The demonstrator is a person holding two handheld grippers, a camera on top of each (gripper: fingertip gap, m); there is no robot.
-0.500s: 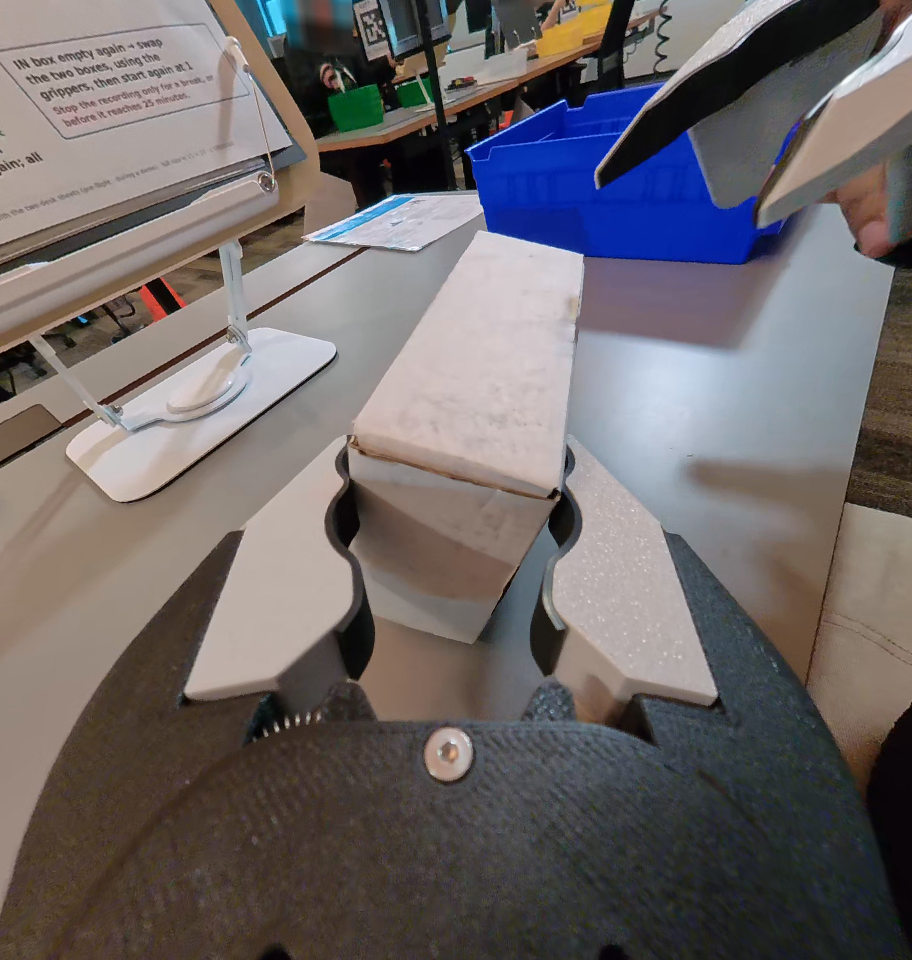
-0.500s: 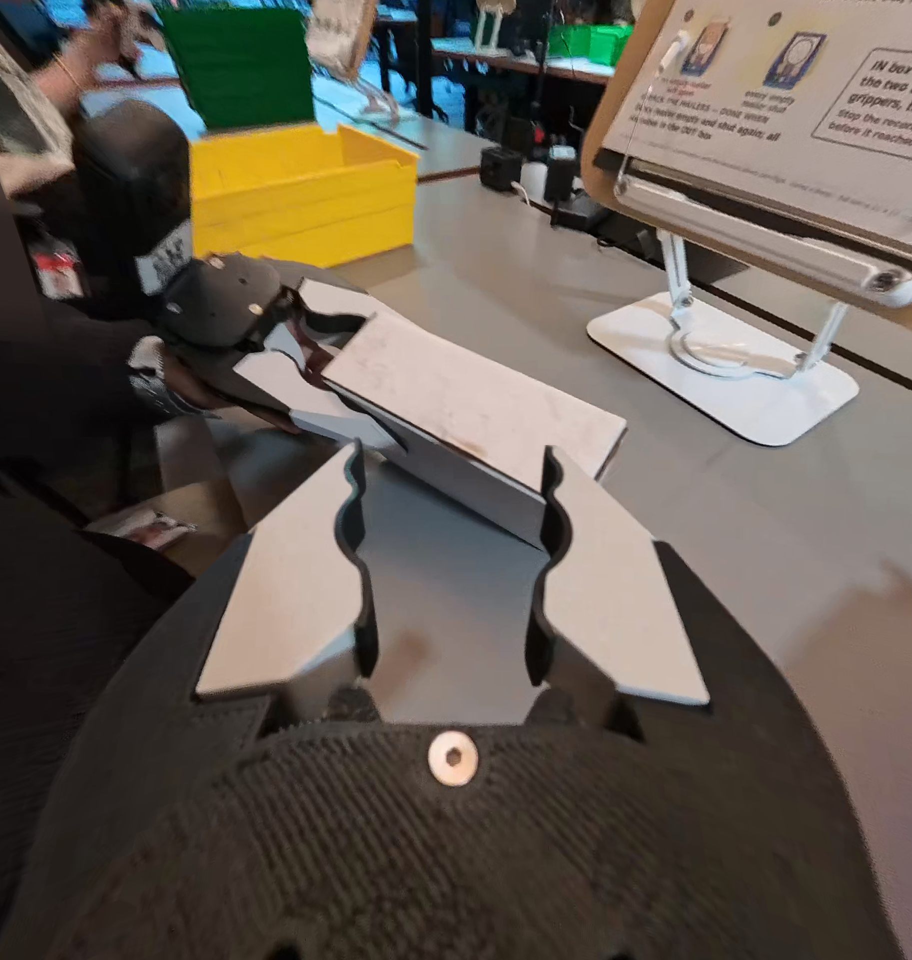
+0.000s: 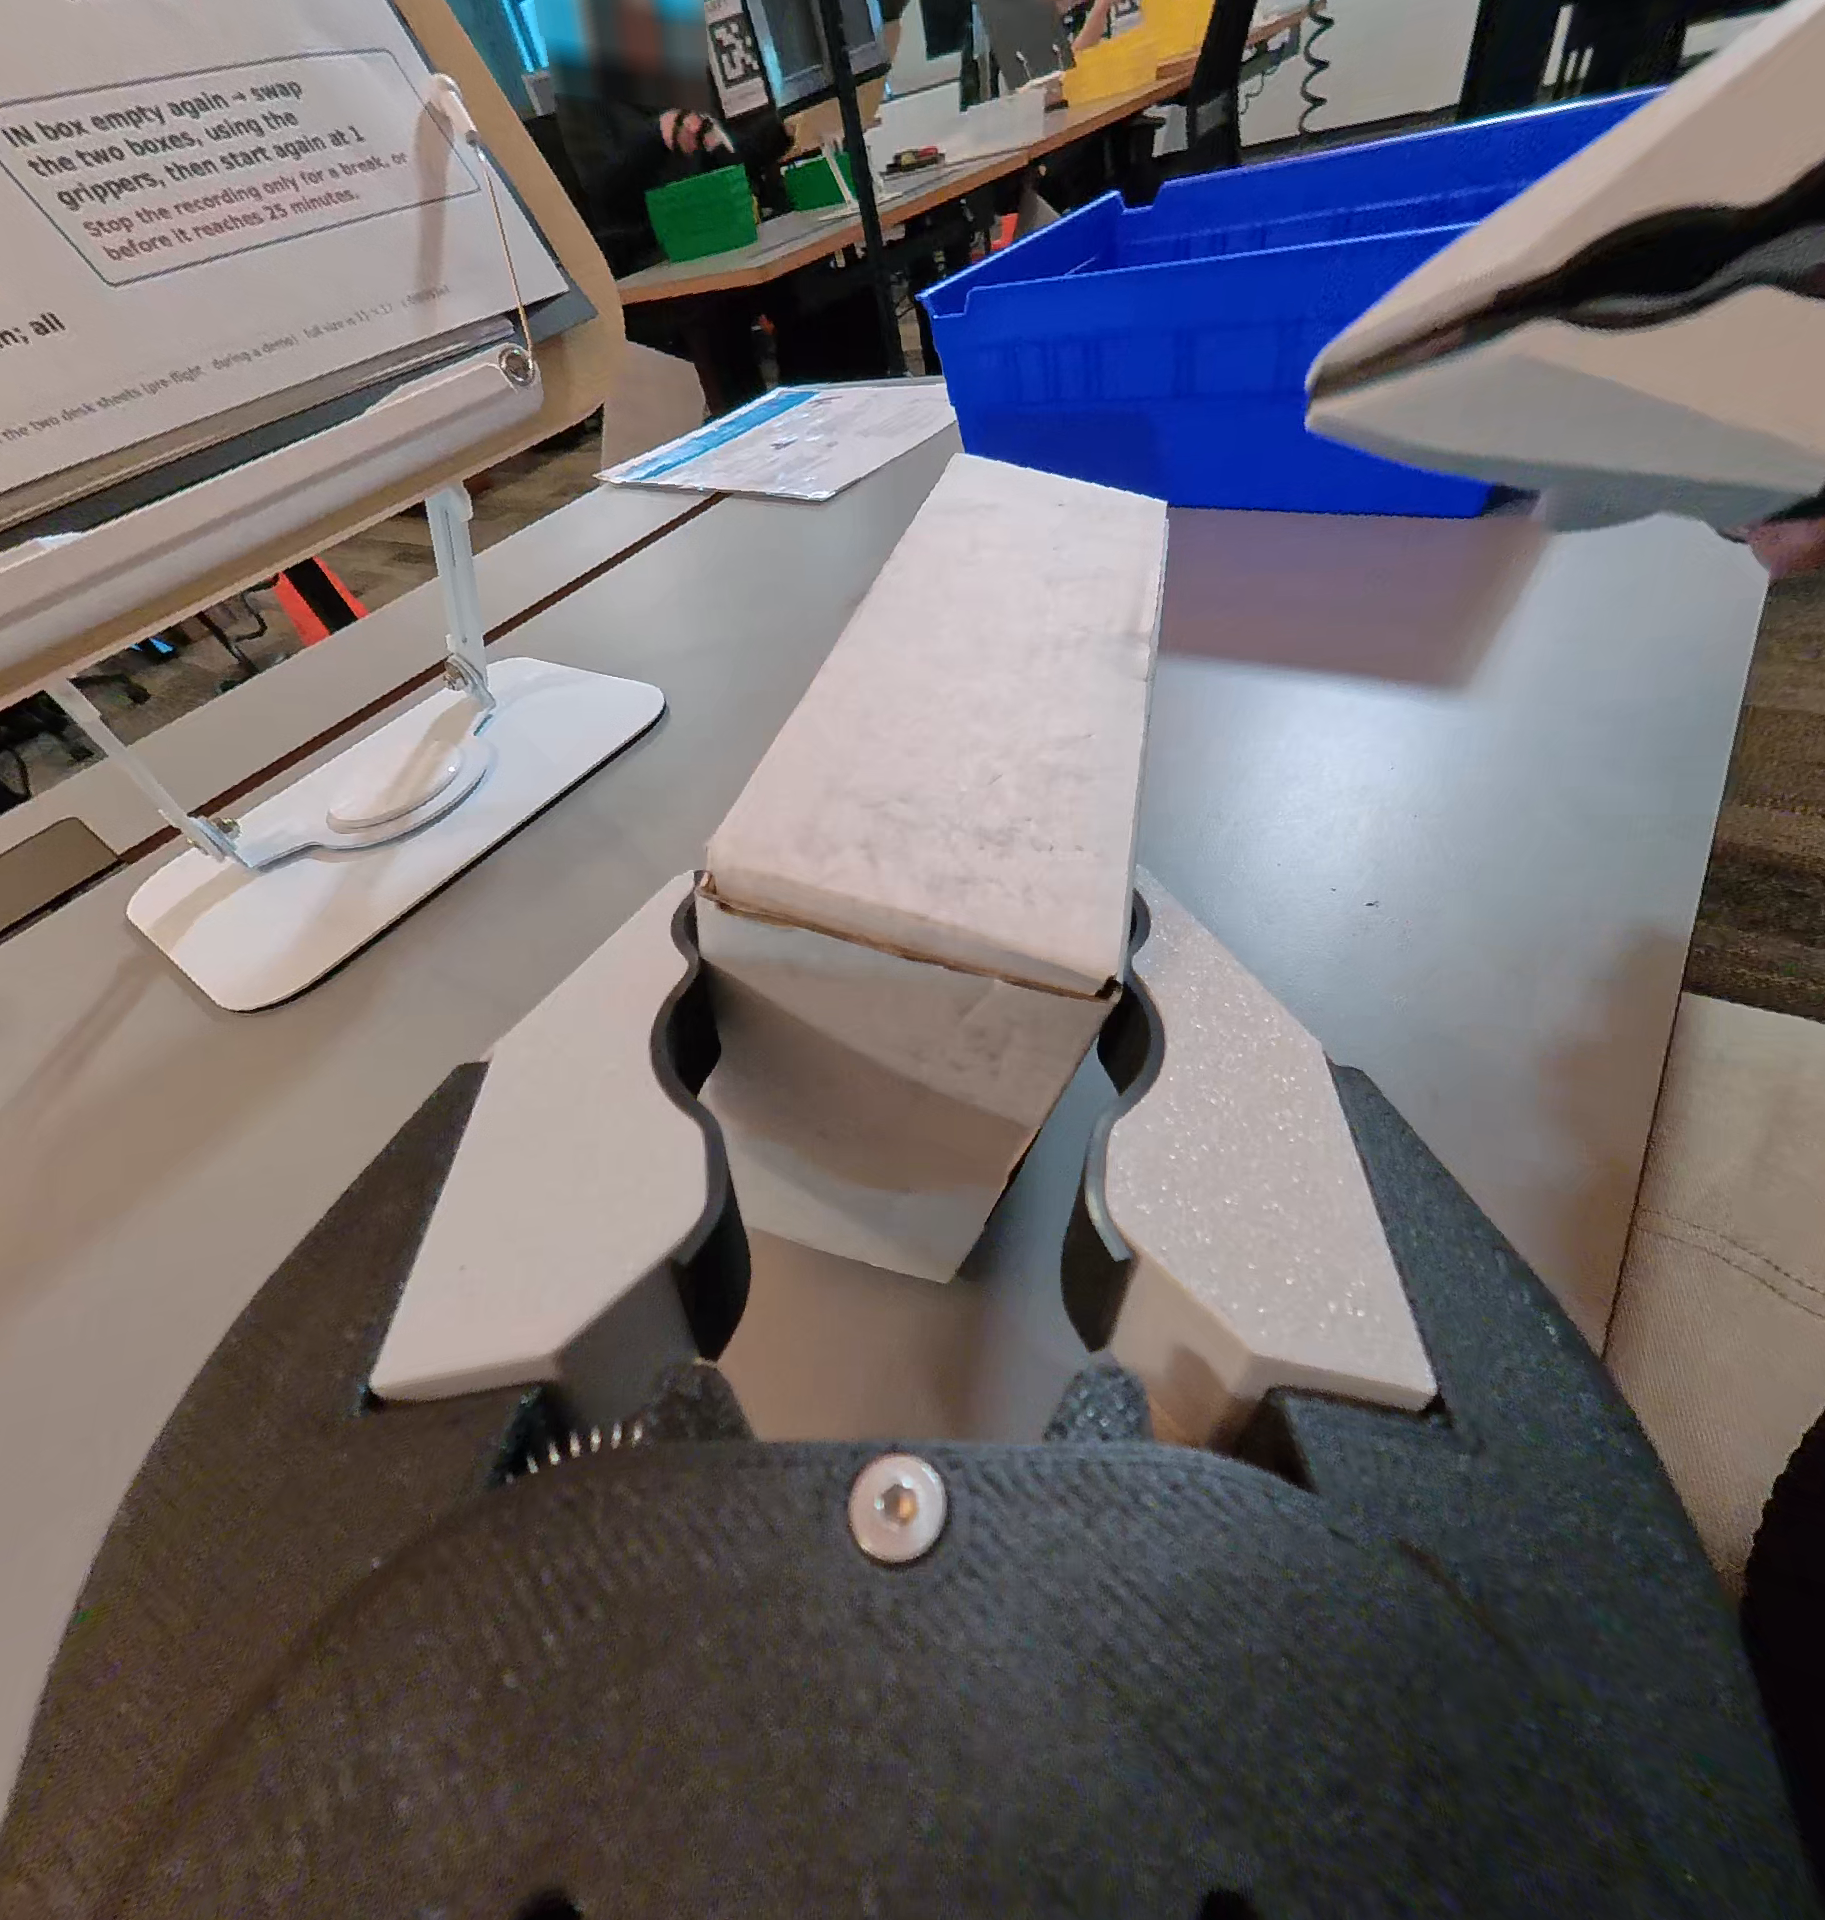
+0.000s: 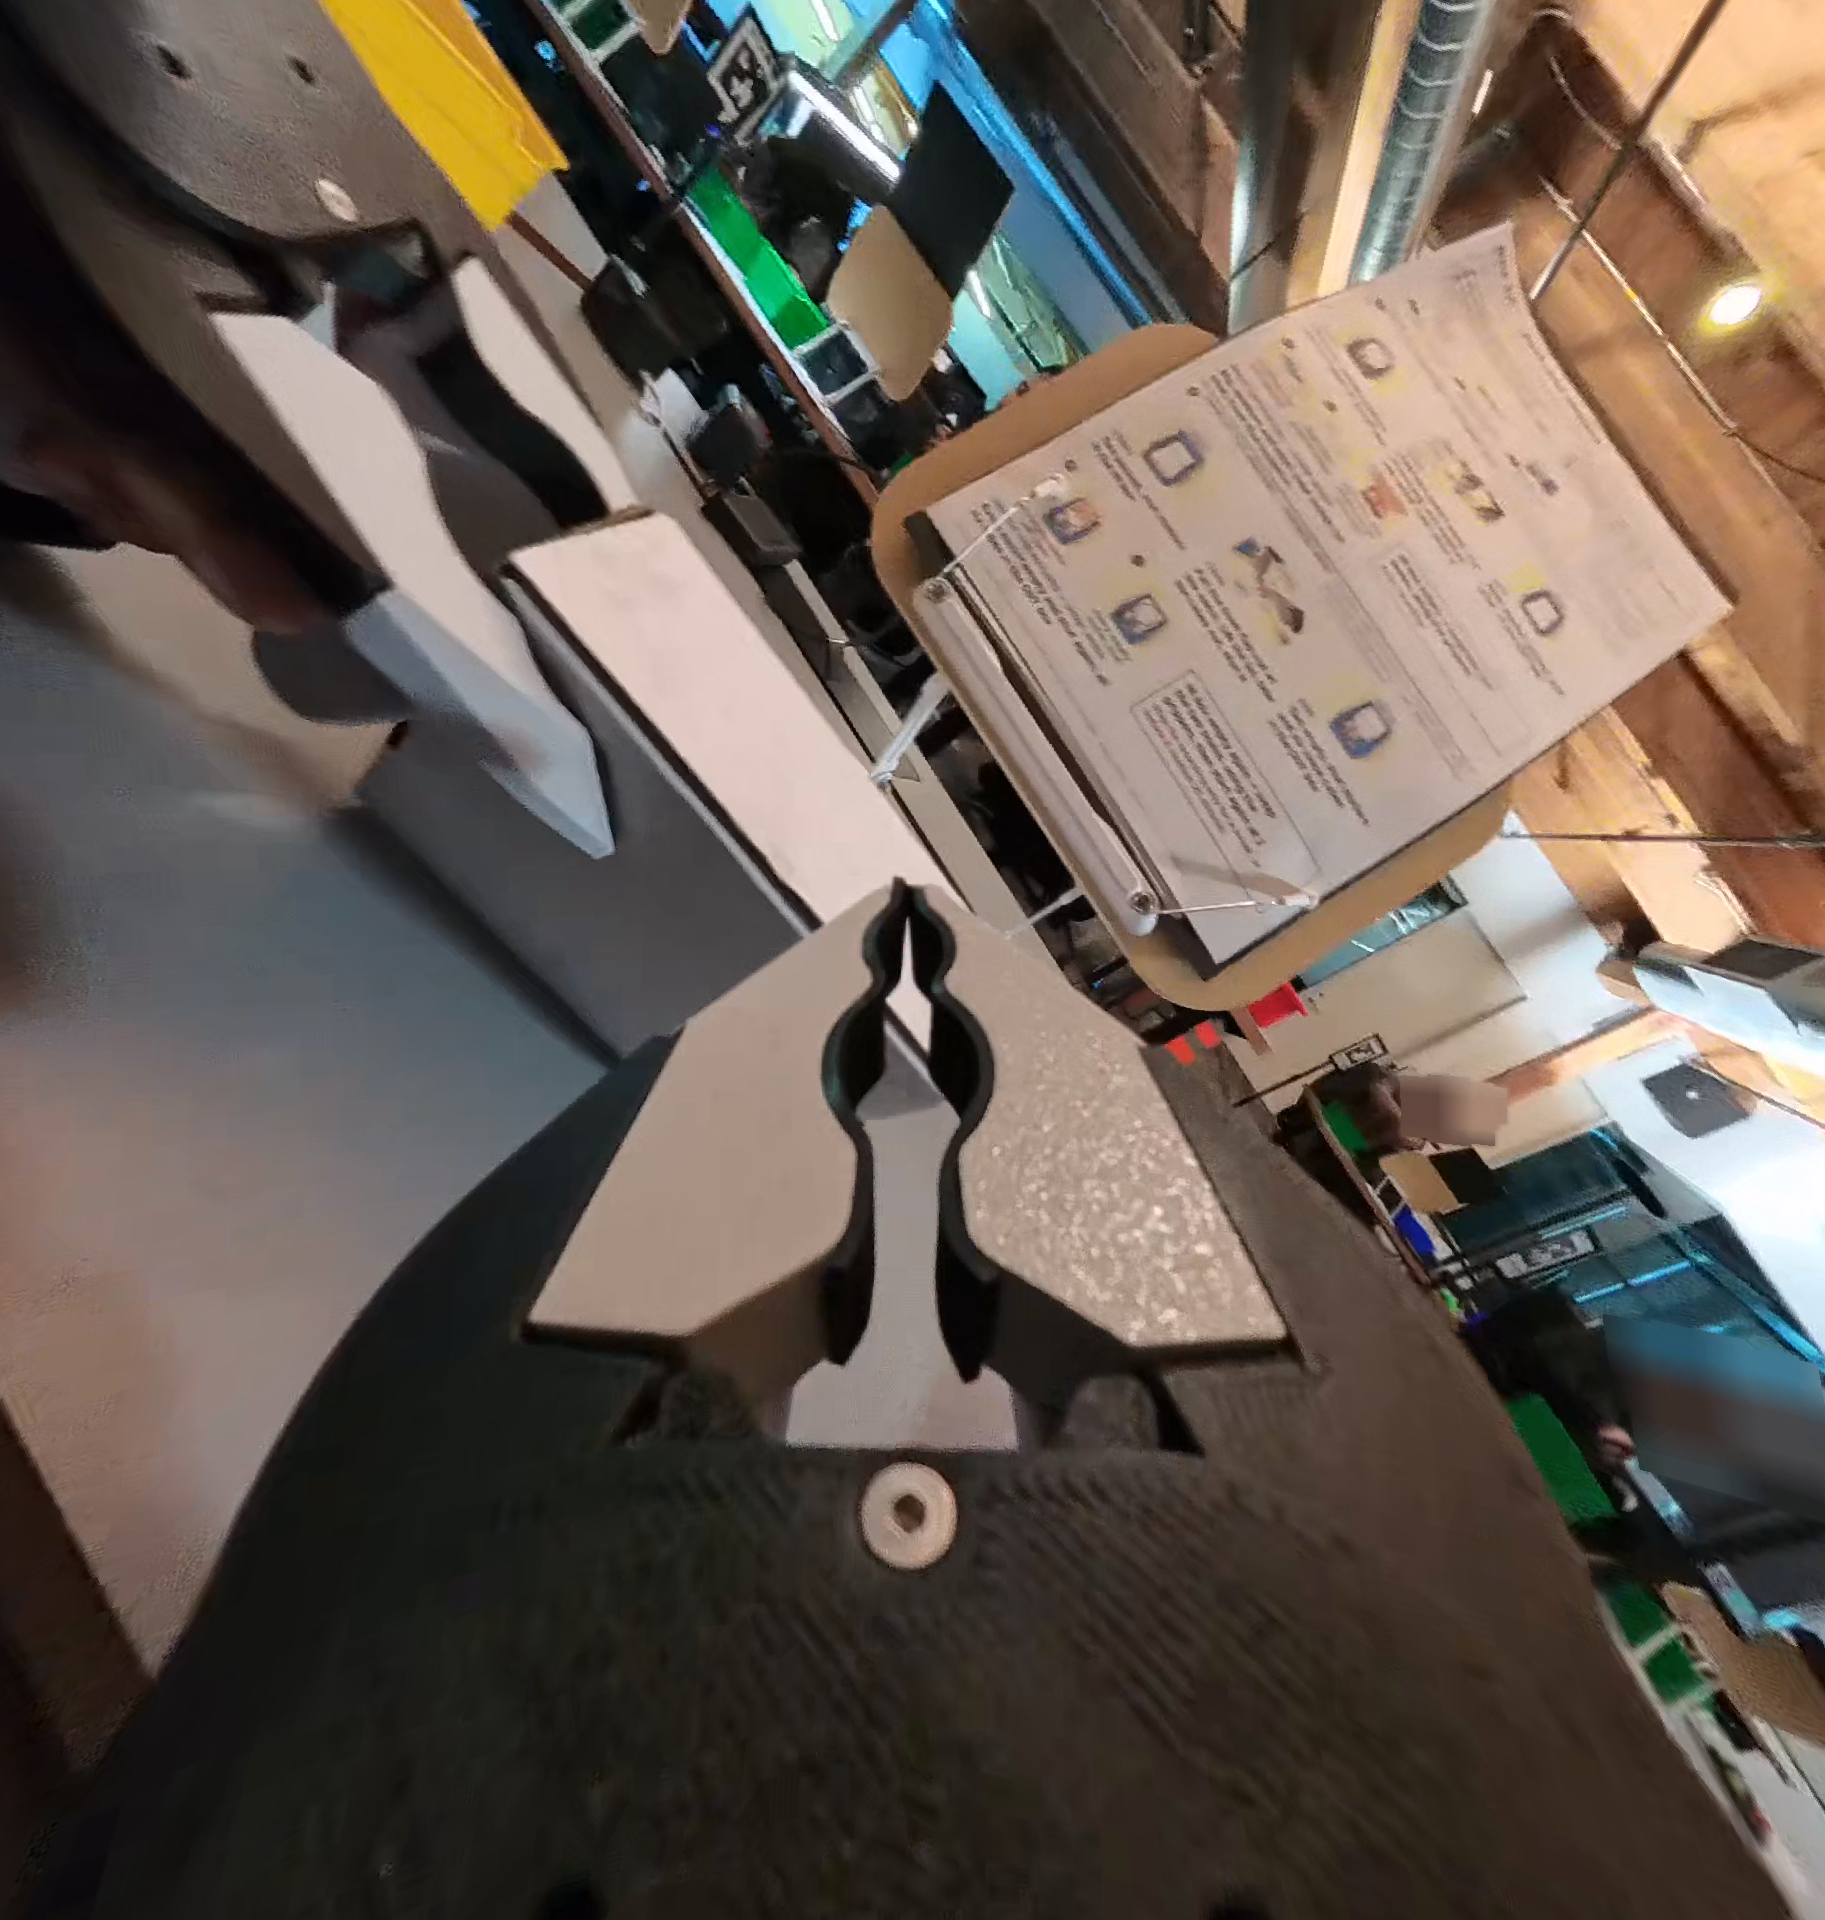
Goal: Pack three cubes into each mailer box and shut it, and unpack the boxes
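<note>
Your left gripper [image 3: 913,1049] is clamped on the near end of the box [image 3: 970,748]; both fingers press its side walls just below the lid edge. Box is white, long, lid down, and it runs away from you along the grey table [image 3: 1407,831]. Its near end looks raised off the table; whether the far end touches down, you cannot tell from the left wrist view.

Your right gripper [image 4: 913,961] is clenched on nothing: fingertips meet at the front, only the wavy slot between them stays dark. It is rolled hard to one side, so the right wrist view is tilted and partly blurred. In the left wrist view the same gripper [image 3: 1573,343] hangs in the air at upper right, above the table and in front of the bin [image 3: 1147,395], well apart from the box.

Left of the box: white stand [image 3: 388,821] on the table, carrying a printed sheet [image 3: 212,208]. Beyond the box's far end: a flat paper [image 3: 783,442] with a blue stripe, and the blue bin just right of it, near the table's far edge.

In the right wrist view the box [image 4: 700,707] lies between your left gripper [image 4: 451,582] and the sheet [image 4: 1334,582].

Farther back: other tables with green and yellow bins, people seated there.
</note>
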